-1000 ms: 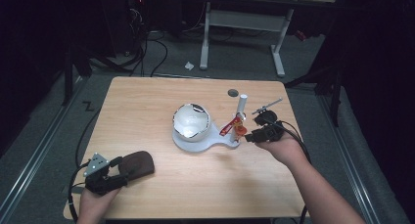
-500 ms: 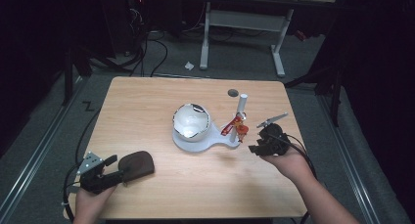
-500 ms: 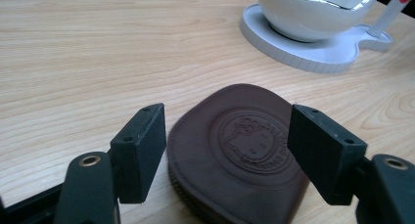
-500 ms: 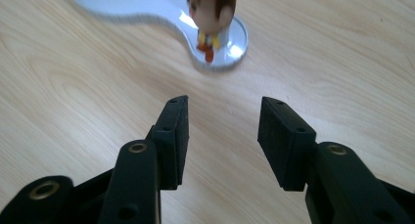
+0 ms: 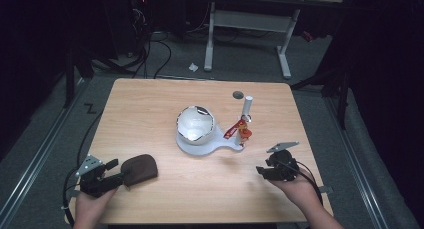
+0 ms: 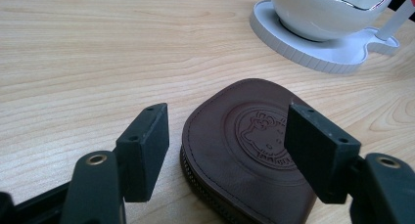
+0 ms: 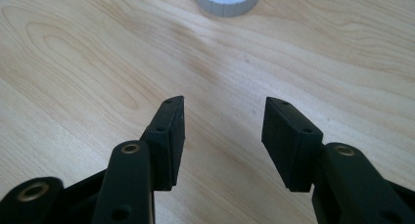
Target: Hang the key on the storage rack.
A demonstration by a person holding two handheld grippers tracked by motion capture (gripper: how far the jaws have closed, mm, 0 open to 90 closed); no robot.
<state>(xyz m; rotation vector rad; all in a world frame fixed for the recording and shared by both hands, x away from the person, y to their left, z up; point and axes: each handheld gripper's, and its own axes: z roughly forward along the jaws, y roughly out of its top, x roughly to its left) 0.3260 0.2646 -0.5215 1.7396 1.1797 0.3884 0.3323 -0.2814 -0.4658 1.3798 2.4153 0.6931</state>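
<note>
A brown leather pouch (image 5: 140, 169) (image 6: 249, 145) with an embossed cat emblem lies flat near the table's front left. My left gripper (image 5: 116, 172) (image 6: 230, 145) straddles its near edge. Its jaws have just been closing a little, but the pads stand off the leather, so it is open. My right gripper (image 5: 263, 172) (image 7: 222, 136) hovers low over bare wood at the front right. Its jaws have just been opening and nothing lies between them. A white bowl-shaped shell (image 5: 196, 124) (image 6: 328, 13) sits on a white base (image 5: 212, 148) (image 6: 313, 50) mid-table.
A white post (image 5: 247, 108) rises from the base's right lobe (image 7: 226, 1), with a red tagged trinket (image 5: 243, 132) hanging beside it. A small dark disc (image 5: 238, 94) lies behind the post. Bare wood stretches between the two hands along the front edge.
My right gripper has drawn back from beside the red trinket toward the front right, sunk lower, and its jaws have spread. The left gripper has stayed at the pouch.
</note>
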